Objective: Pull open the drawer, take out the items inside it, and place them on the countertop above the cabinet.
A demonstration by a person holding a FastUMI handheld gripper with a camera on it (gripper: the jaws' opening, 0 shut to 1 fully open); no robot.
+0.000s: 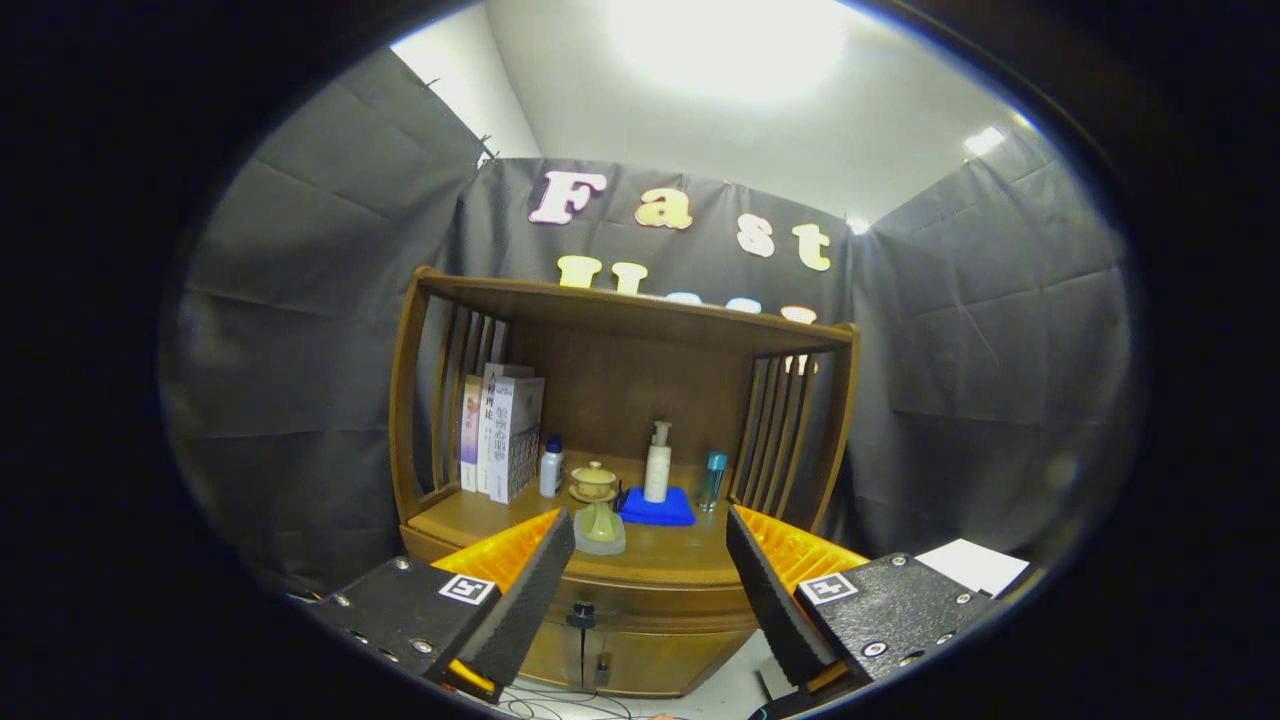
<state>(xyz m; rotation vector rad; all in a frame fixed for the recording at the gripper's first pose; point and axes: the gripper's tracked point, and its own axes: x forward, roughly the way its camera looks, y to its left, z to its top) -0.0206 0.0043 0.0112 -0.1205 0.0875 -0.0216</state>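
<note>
gripper (650,580): fingers spread wide, holding nothing, well short of the cabinet | drawer (640,600): closed, under the countertop (480,515) front edge, between the fingers | countertop: books (503,435) left rear corner, pump bottle (657,462) on blue cloth (657,510) centre

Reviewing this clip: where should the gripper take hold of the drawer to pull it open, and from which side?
By the small dark knob on the cabinet's front, likely the drawer pull. Come straight from the front: it juts toward the open gripper, whose fingers are wide apart and touching nothing.
</note>
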